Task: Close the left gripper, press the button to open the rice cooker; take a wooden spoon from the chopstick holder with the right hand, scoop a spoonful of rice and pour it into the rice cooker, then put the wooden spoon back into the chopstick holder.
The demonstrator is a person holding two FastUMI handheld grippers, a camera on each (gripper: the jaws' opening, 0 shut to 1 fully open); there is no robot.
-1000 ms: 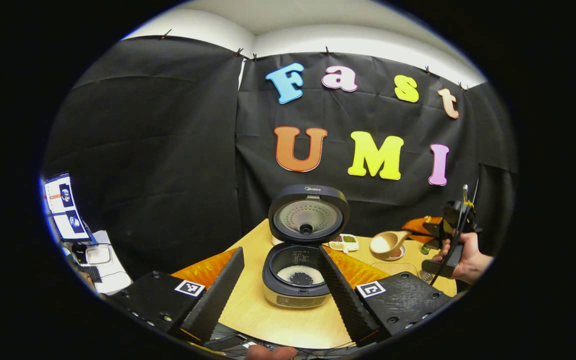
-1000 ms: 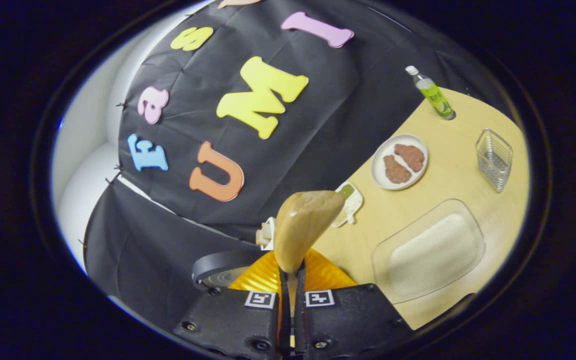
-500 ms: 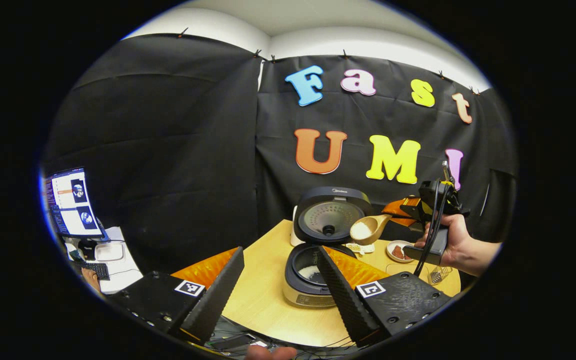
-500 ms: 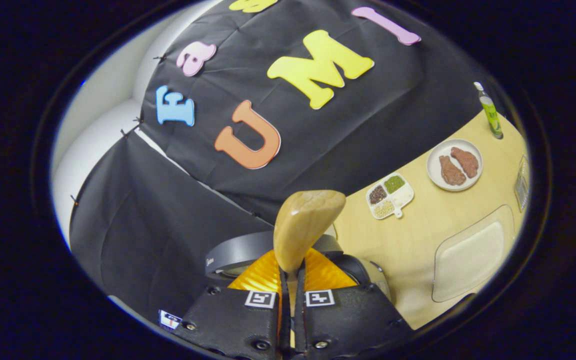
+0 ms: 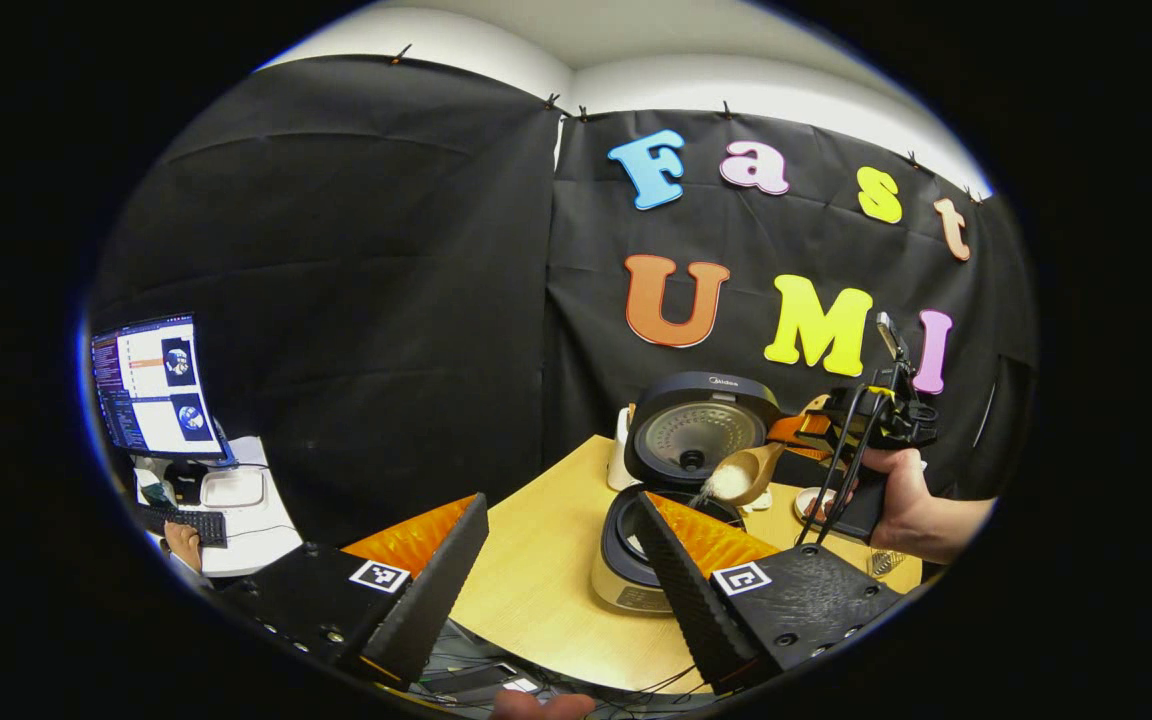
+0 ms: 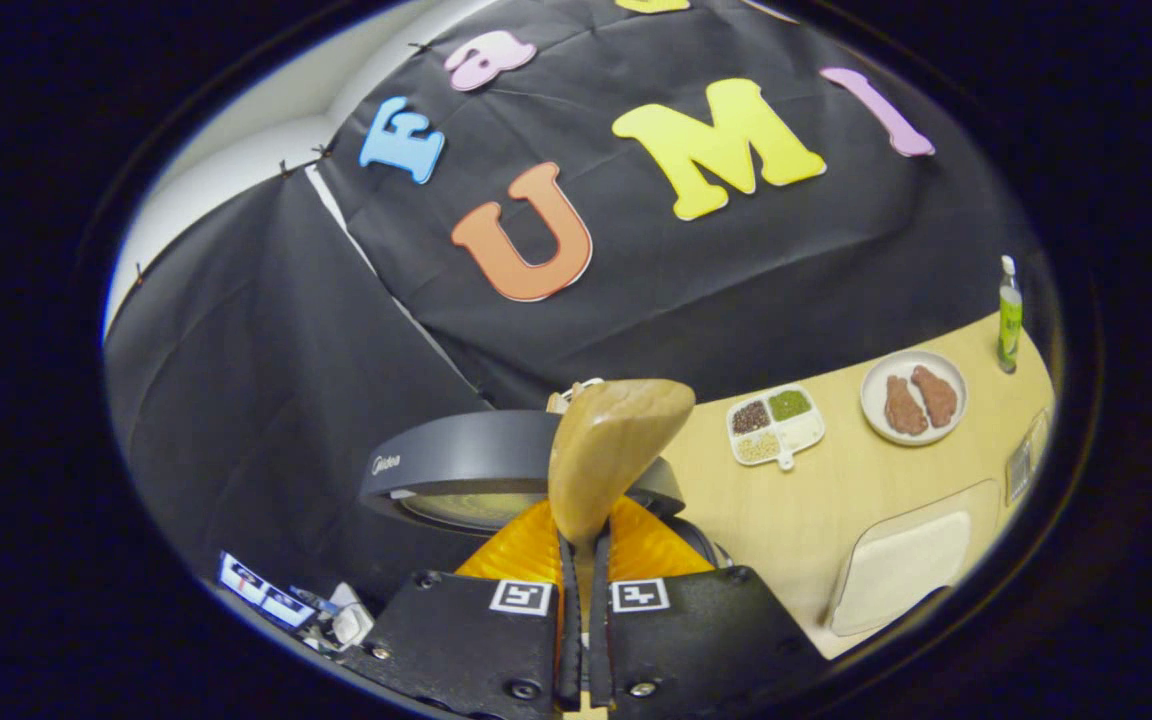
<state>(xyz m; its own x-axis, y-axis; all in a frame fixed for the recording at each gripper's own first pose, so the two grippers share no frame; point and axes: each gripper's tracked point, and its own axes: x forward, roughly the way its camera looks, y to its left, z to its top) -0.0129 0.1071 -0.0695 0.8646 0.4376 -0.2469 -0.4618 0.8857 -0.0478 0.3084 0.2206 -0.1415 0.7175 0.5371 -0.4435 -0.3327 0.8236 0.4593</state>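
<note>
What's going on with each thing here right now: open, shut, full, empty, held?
Rice cooker: lid up, pot open.
Wooden spoon: tipped over the pot, rice spilling off it.
Right claw: shut on the spoon's handle.
Left claw: open, holding nothing.
Divided dish: filled with grains.
Plate: two brown pieces on it.
Bottle: upright, capped.

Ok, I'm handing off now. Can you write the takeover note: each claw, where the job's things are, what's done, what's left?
Left claw: open, holding nothing, low at the near table edge in front of the rice cooker.
Right claw: shut on the wooden spoon handle; in the left gripper view the bowl is tipped over the open pot and rice is spilling from it.
Done: lid is up, spoon taken, rice scooped.
In progress: the pour.
Left: finish emptying the spoon, then return it to the chopstick holder, at the table's right edge beside the clear rice tray.
</note>
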